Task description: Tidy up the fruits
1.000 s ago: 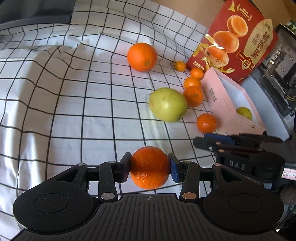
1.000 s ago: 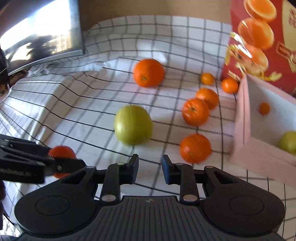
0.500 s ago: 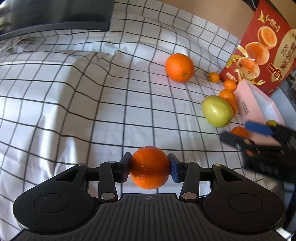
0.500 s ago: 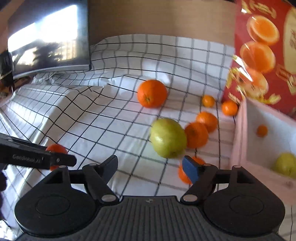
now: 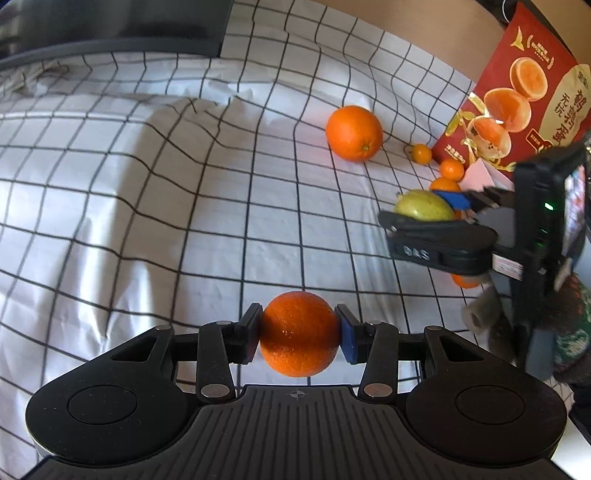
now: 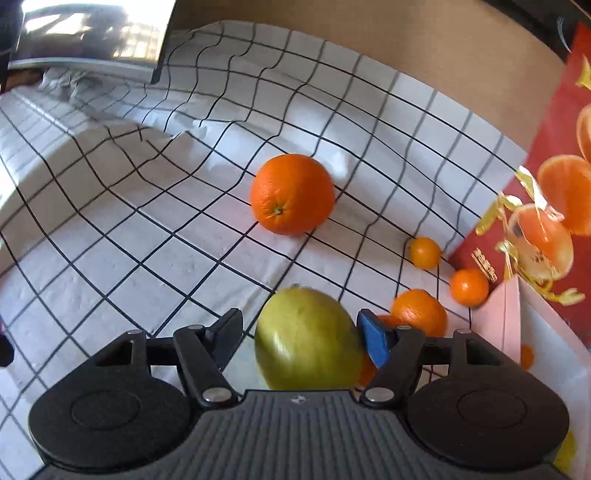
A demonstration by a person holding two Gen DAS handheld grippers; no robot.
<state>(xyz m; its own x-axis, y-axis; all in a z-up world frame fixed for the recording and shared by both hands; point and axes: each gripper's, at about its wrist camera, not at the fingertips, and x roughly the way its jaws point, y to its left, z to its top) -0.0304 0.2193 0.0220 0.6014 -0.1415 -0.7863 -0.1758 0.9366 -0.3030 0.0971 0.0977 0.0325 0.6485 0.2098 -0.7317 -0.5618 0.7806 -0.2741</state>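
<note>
My left gripper is shut on a mandarin and holds it above the checked cloth. My right gripper is open with its jaws around a green pear; the left jaw stands a little apart from it. The right gripper also shows in the left wrist view, around the pear. A large orange lies further back. Several small mandarins lie to the right of the pear. A pink box stands at the right edge with small fruit inside.
A red carton printed with oranges stands behind the pink box. A dark monitor stands at the back left. The checked cloth is rumpled, with a raised fold across its left half.
My right gripper has opened wide and moved forward until the green pear sits between its jaws. My left gripper has drawn back to the left, still holding the mandarin.
</note>
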